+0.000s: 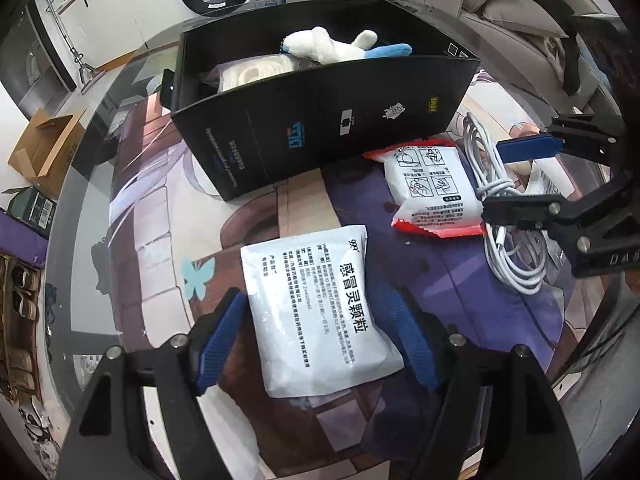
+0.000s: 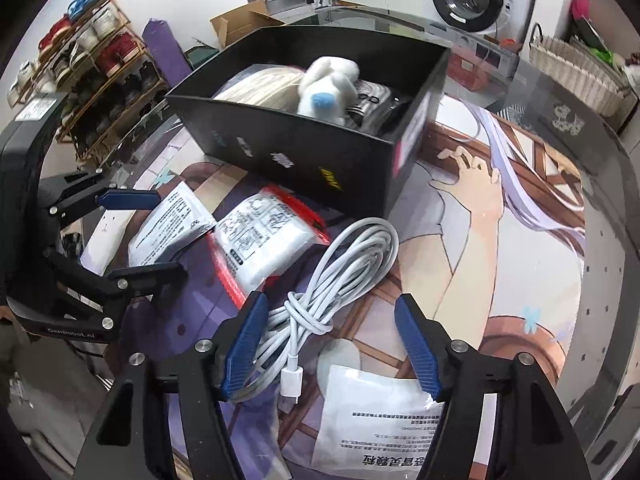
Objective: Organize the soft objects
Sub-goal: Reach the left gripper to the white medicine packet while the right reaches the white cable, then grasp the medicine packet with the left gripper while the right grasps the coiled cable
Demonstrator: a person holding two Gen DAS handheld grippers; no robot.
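While our left gripper (image 1: 320,340) hangs with jaws spread around a white packet (image 1: 316,316) on the printed mat (image 1: 168,216), the right wrist view alone shows our right gripper (image 2: 334,344) spread over a white cable (image 2: 340,272) and a second white packet (image 2: 380,416). Both views show the black box (image 1: 320,128) holding a plush toy (image 1: 332,46), and a red-edged pouch (image 1: 432,188) just beside it.

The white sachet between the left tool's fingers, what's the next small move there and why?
Probably close the left tool on the white sachet. Its blue fingers stand open on either side of the sachet, which lies flat on the mat in front of the black box, where a plush toy already sits.
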